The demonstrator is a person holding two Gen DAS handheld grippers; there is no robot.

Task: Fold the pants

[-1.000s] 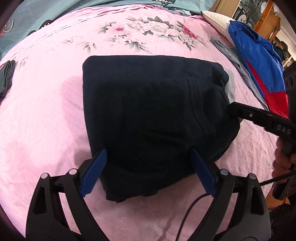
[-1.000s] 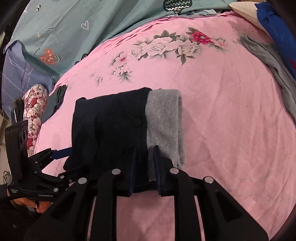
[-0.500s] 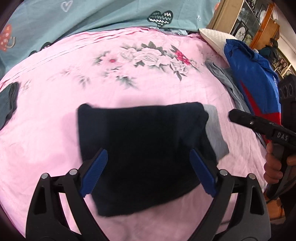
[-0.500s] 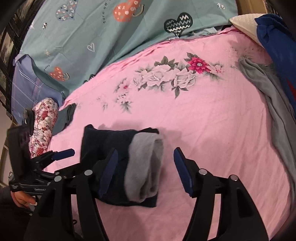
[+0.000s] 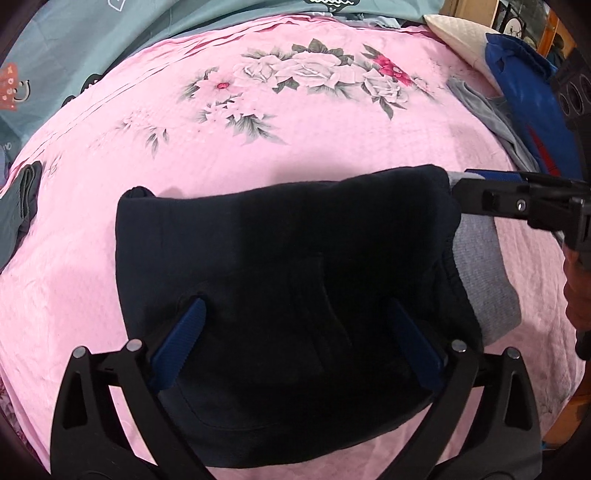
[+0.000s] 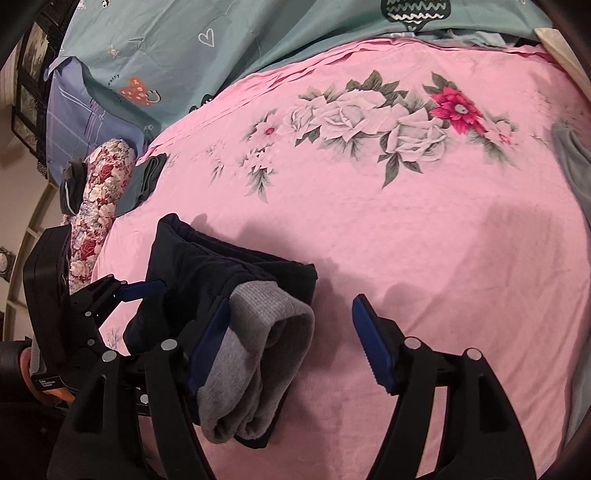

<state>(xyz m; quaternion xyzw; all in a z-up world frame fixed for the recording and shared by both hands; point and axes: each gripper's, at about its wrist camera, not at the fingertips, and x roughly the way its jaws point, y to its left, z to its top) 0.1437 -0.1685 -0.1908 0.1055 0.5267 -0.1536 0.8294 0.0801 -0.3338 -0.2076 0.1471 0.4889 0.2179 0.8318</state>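
The dark navy pants [image 5: 295, 280] lie folded into a compact bundle on the pink floral bedspread [image 5: 258, 147], with a grey ribbed cuff [image 5: 484, 280] sticking out on the right side. My left gripper [image 5: 295, 336] is open, its blue pads resting on top of the bundle near its front edge. My right gripper [image 6: 291, 336] is open and holds nothing; its left pad lies against the grey cuff [image 6: 258, 350] and its right pad hovers over bare bedspread. The right gripper also shows in the left wrist view [image 5: 517, 199] beside the cuff end. The pants also show in the right wrist view [image 6: 207, 273].
A blue and red jacket [image 5: 532, 107] and a grey garment [image 5: 480, 107] lie at the bed's right edge. A cream pillow [image 5: 458, 33] is at the back right. A teal quilt [image 6: 258, 40], a floral roll [image 6: 99, 199] and a folded dark cloth [image 6: 144, 181] sit at the left.
The right gripper opened and let go of the cuff end of the bundle. Both grippers lifted away, then came back down close to the folded pants.
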